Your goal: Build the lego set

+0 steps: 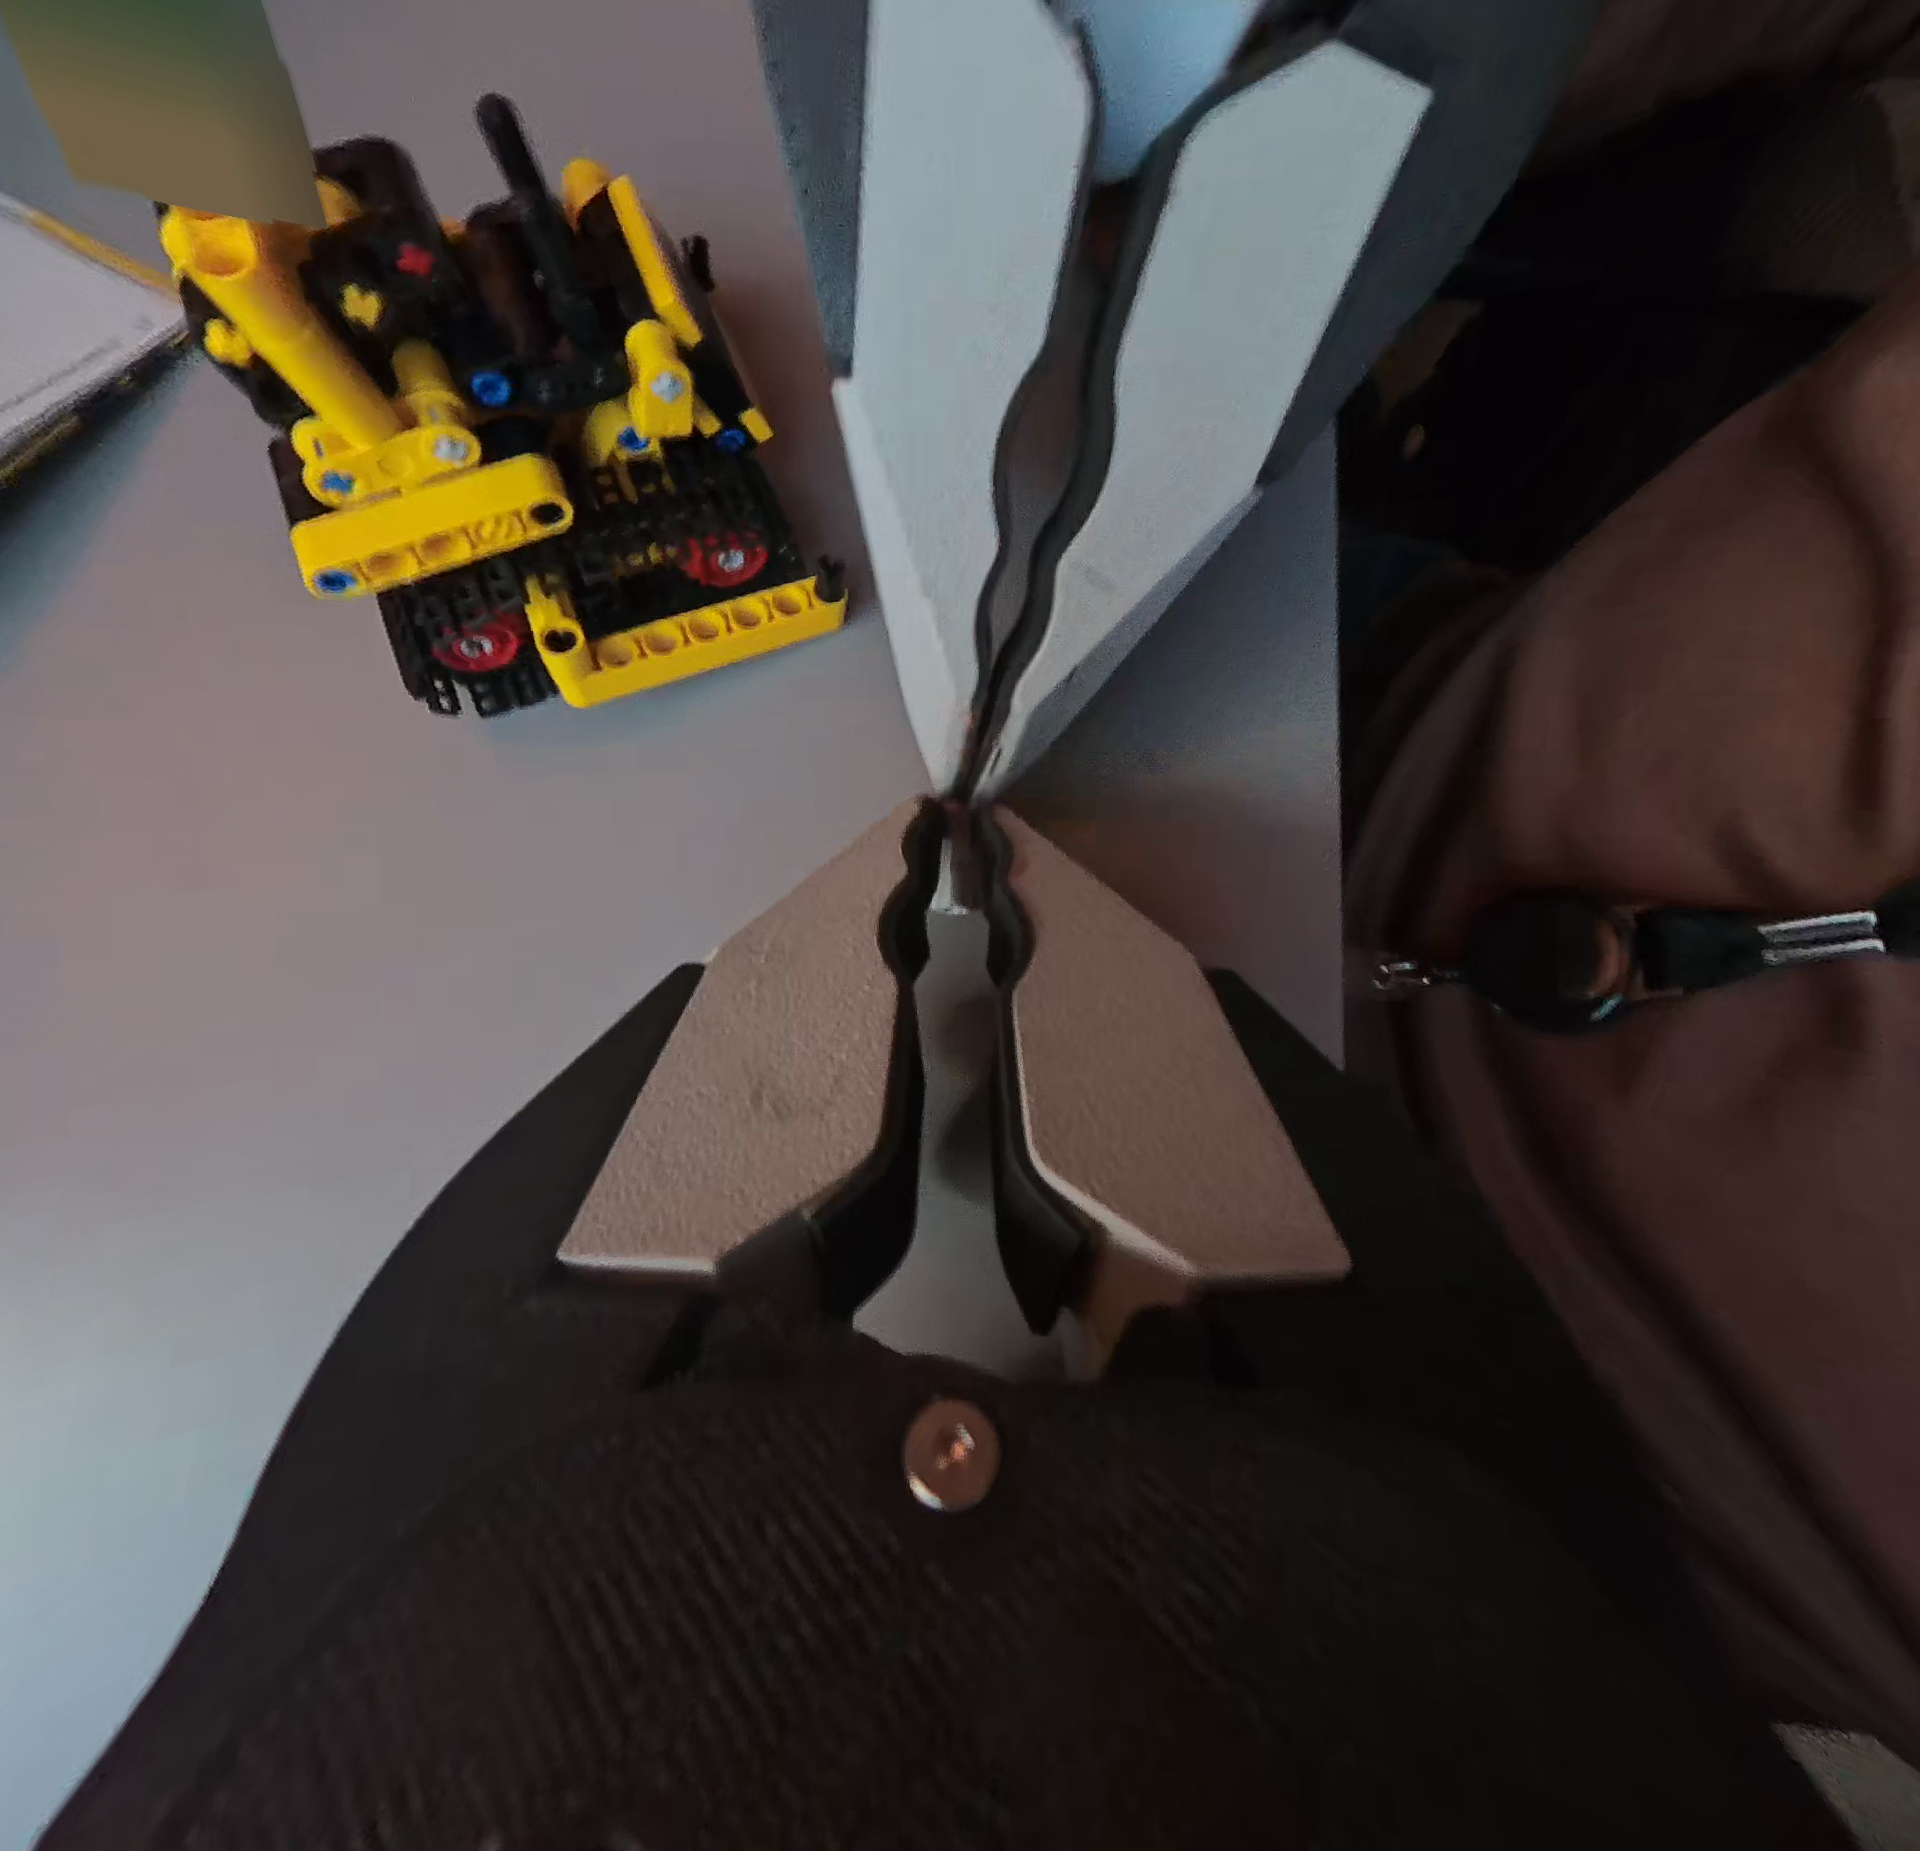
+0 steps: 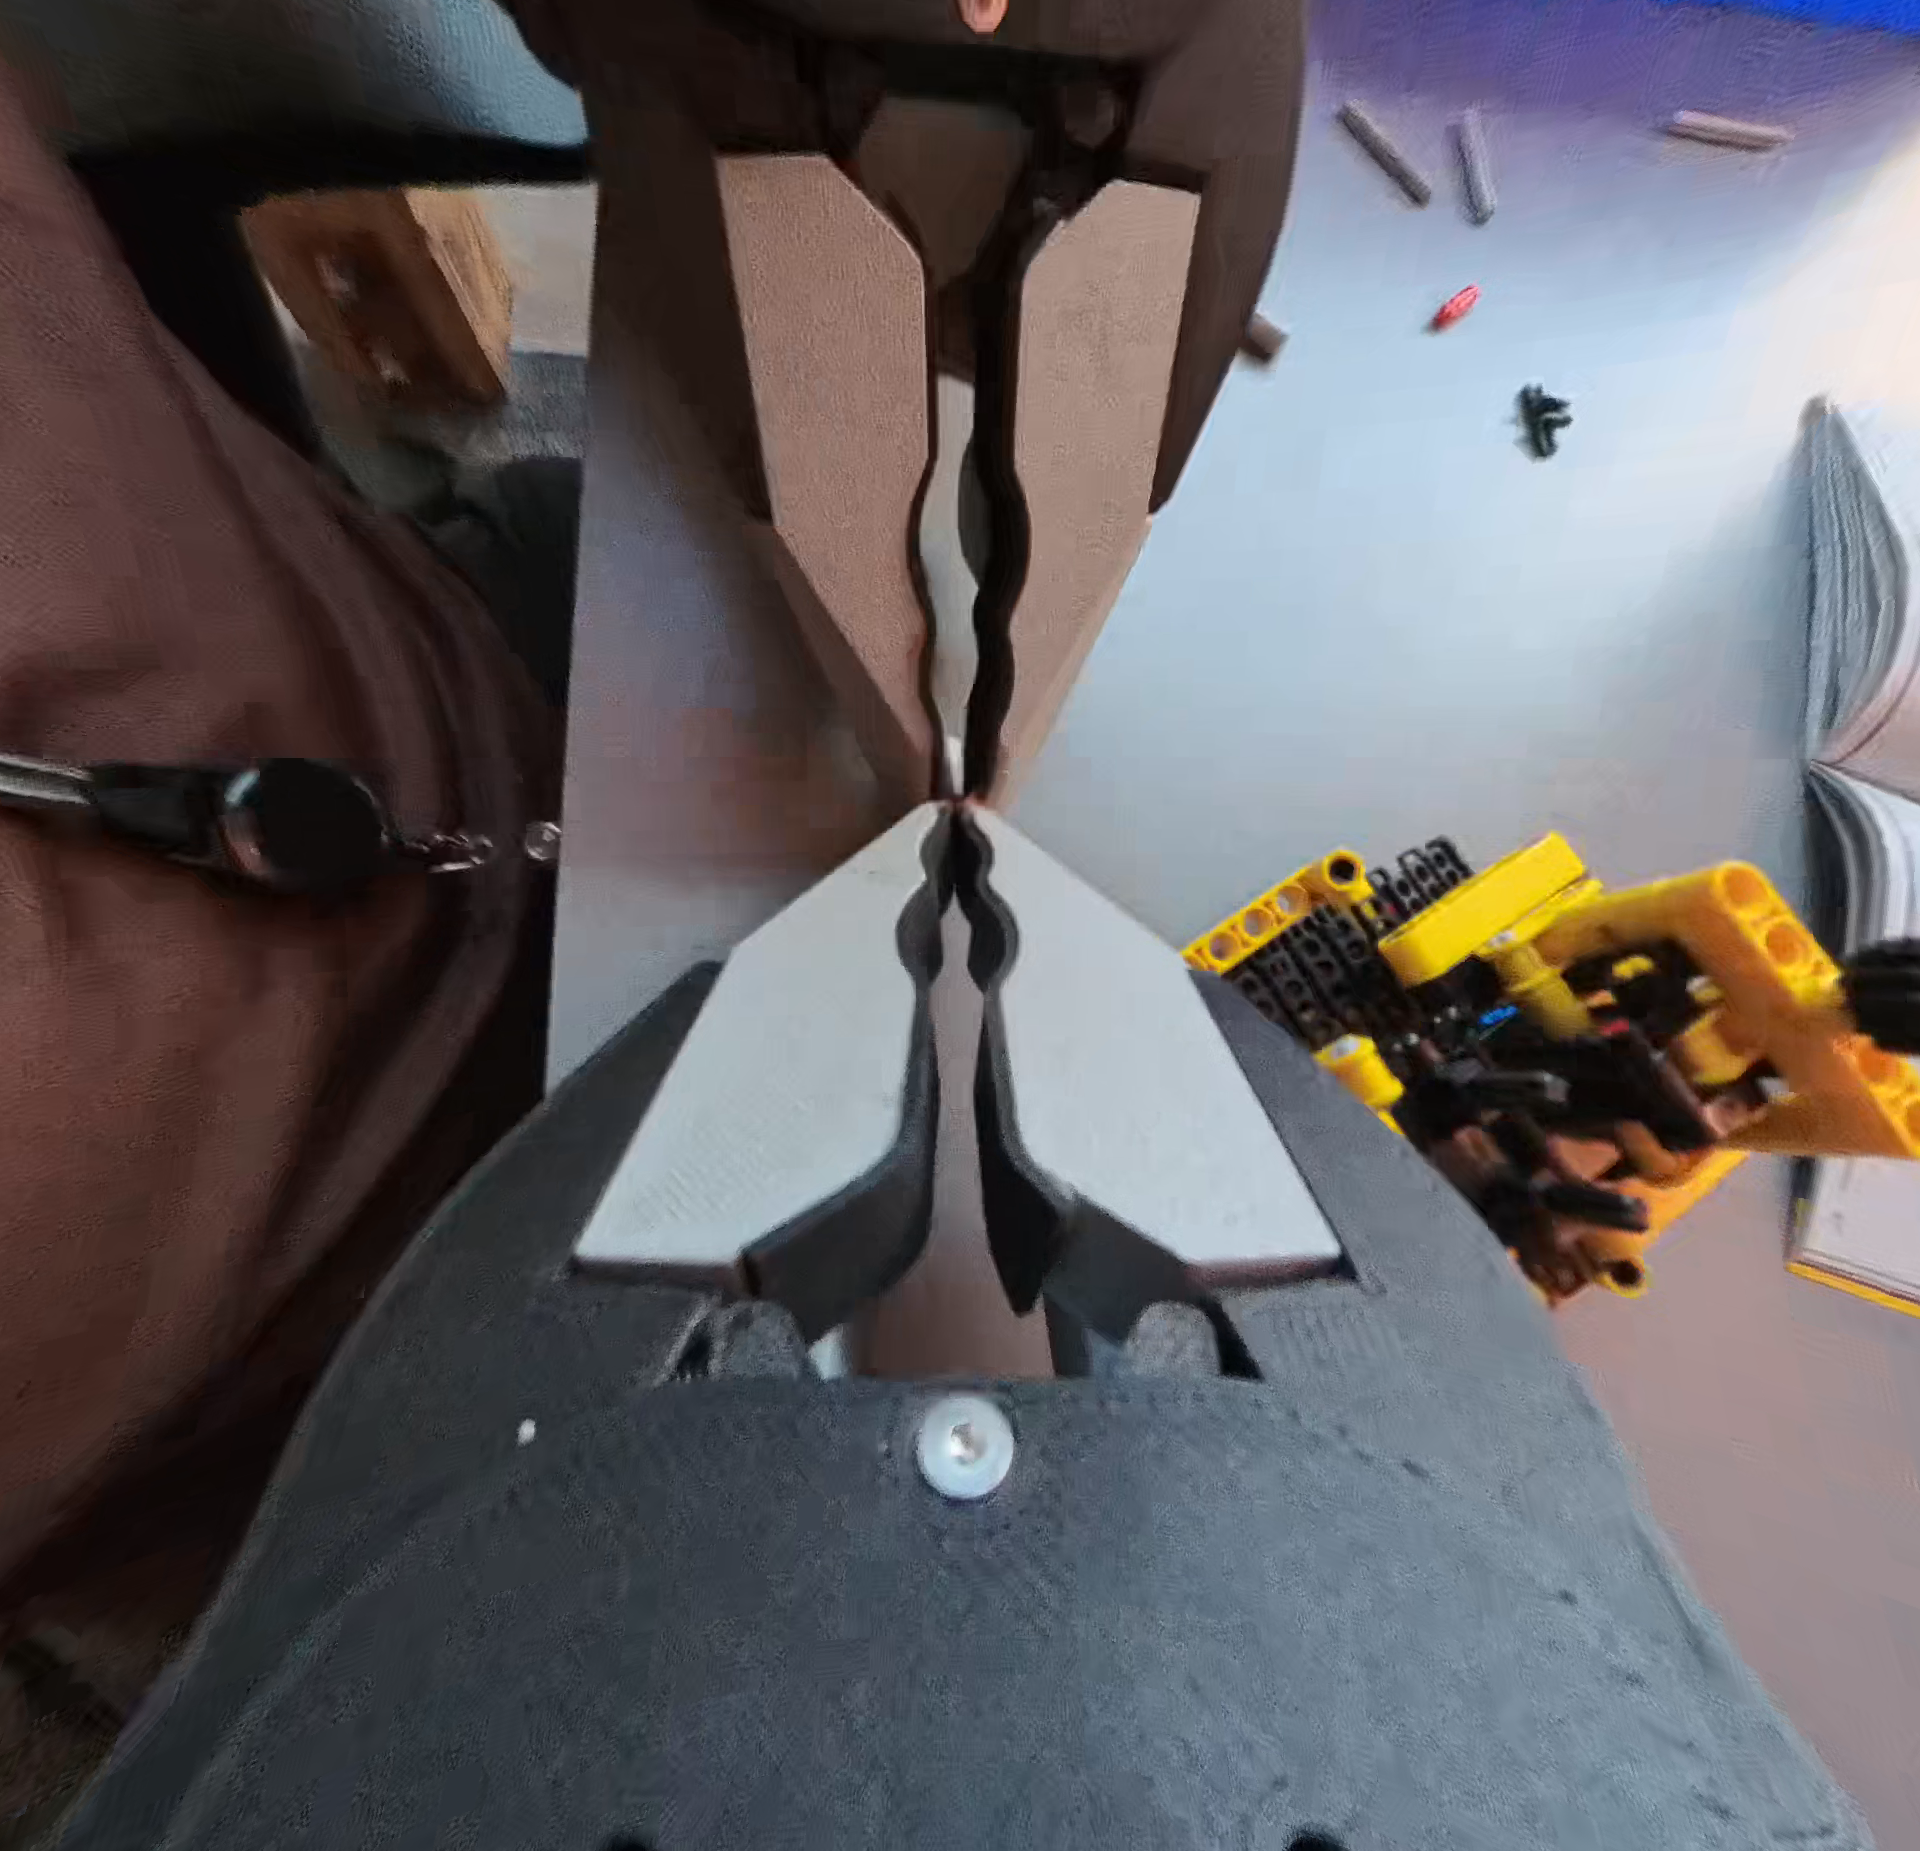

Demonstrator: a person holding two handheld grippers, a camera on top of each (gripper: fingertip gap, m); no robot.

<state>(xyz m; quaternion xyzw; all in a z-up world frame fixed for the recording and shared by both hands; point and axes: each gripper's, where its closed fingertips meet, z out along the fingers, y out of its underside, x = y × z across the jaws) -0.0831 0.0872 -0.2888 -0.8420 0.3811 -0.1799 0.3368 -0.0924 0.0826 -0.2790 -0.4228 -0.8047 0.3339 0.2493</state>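
The yellow and black lego vehicle (image 1: 520, 430) stands on the pale table, to the upper left in the left wrist view and to the right in the right wrist view (image 2: 1558, 1053). My left gripper (image 1: 961, 830), with tan fingers, and my right gripper (image 2: 956, 830), with white fingers, meet tip to tip above the table's near edge. The left jaws are pinched on a small pale grey piece (image 1: 954, 889); it also shows in the right wrist view (image 2: 951, 762). The right jaws are closed at the tips. Whether they also grip the piece is hidden.
Loose parts lie beyond the model: brown axles (image 2: 1382, 154), a red piece (image 2: 1455, 307) and a black connector (image 2: 1543, 419). An open instruction booklet (image 2: 1860, 658) lies at the table's side. A person's brown garment (image 1: 1662, 970) with a black badge reel (image 1: 1548, 960) is close. The grippers are tip to tip, or close to it. Left tips and right tips are each some 20 cm from the black connector (image 2: 1543, 419).
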